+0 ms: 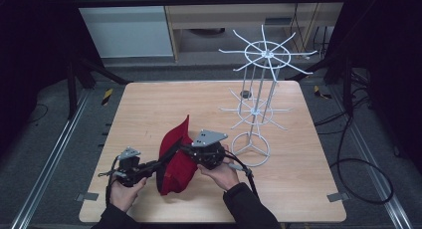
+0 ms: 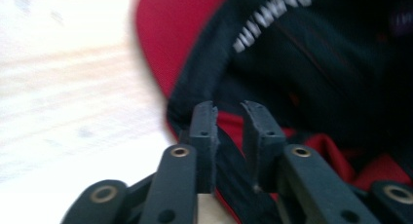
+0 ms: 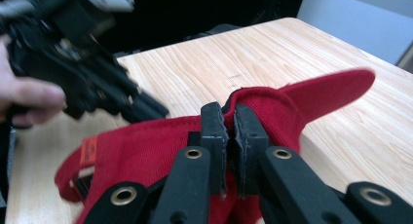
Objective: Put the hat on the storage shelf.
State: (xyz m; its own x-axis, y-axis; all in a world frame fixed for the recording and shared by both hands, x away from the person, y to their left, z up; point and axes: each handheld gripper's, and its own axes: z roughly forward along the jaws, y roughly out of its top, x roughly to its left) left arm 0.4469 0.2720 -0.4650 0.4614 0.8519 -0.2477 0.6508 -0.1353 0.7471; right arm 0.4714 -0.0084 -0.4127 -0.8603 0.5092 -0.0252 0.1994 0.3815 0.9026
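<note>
1. Nearest, at the front edge of the wooden tabletop (image 1: 149, 104): two hands, each with one claw, forearms in dark sleeves.
2. Left claw (image 1: 155, 165): jaws a little apart in the left gripper view, on both sides of the dark rim of the red cap (image 1: 176, 159), not pressed fully together. Cannot tell for sure if gripping or only around the rim.
3. Right claw (image 1: 185, 147): clenched on a fold of red fabric at the cap crown (image 3: 253, 100), jaws almost closed on it in the right gripper view.
4. Red cap: between the two claws, at the front middle of the tabletop, visor (image 3: 336, 87) pointing away to the far side, dark inner side with white lettering (image 2: 272, 12) toward the left claw.
5. Farther, on the right half of the tabletop: white wire rack (image 1: 261, 79), upright, with a round base and two levels of spokes, near the cap but apart.
</note>
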